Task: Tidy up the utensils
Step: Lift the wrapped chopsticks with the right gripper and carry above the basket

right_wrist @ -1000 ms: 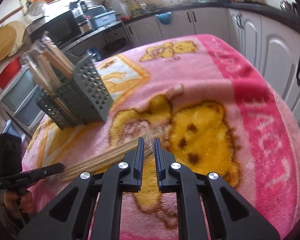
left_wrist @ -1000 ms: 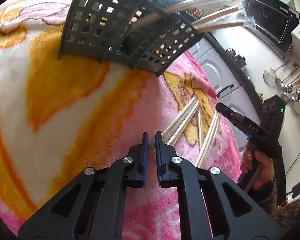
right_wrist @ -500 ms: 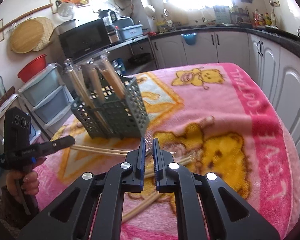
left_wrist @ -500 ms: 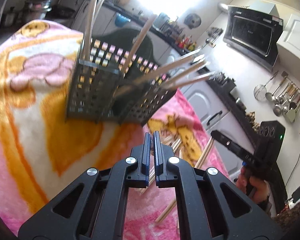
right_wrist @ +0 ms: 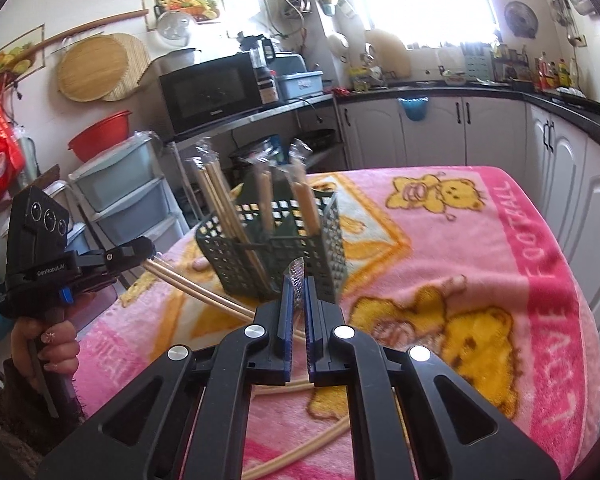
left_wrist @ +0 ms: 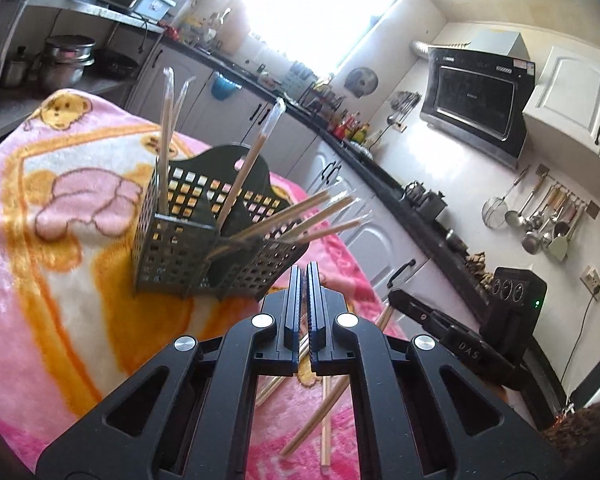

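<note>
A dark slotted utensil basket (left_wrist: 172,248) (right_wrist: 240,248) stands on the pink bear blanket (right_wrist: 460,240) with several wrapped chopstick pairs upright in it. One wrapped pair (right_wrist: 204,290) hangs above the blanket in front of the basket. My left gripper (left_wrist: 303,270) (right_wrist: 150,254) is shut on its left end. The pair's other end runs in under my right gripper (right_wrist: 298,280) (left_wrist: 394,300), whose jaws are closing on a clear wrapper tip (right_wrist: 298,270). Loose chopsticks (left_wrist: 326,420) (right_wrist: 300,452) lie on the blanket below both grippers.
White cabinets (right_wrist: 560,168) under a dark counter run close along the table's right side. A microwave (right_wrist: 208,90) and grey plastic drawers (right_wrist: 128,200) stand beyond the basket. A person's hand (right_wrist: 56,344) holds the left gripper's handle.
Both grippers have risen from the blanket and tilted up toward the basket, lifting one wrapped pair between them. Both sets of jaws have narrowed.
</note>
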### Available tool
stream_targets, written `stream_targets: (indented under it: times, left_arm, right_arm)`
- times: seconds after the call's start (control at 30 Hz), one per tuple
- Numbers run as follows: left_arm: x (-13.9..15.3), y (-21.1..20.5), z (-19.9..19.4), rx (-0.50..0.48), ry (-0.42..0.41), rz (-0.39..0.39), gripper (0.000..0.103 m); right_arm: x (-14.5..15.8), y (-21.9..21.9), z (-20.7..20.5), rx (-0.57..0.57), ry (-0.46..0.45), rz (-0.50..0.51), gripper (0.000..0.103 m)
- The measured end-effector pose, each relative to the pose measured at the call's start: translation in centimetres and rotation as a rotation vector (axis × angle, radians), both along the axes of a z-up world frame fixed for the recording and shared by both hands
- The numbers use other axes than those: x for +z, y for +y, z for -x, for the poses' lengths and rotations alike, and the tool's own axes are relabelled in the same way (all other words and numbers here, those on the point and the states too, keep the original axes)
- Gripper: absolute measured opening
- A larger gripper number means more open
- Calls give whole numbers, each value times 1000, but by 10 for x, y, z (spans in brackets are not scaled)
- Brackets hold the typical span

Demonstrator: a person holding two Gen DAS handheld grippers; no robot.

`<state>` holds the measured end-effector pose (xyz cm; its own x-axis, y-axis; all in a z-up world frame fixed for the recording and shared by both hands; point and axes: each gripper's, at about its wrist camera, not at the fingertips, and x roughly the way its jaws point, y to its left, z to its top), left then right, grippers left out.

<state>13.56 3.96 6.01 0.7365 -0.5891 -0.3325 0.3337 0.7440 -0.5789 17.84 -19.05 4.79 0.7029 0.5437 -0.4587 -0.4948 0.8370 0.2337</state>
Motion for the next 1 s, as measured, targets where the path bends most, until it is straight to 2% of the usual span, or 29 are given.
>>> stream_targets:
  times: [0.53,1.0]
  left_arm:
    - [31,16,18,15,-90,44,1]
    - [60,29,26,39,-171,57,1]
  right_arm:
    - [31,34,10,104,-93,-22,4]
    - [63,44,13,140,-187,-53,4]
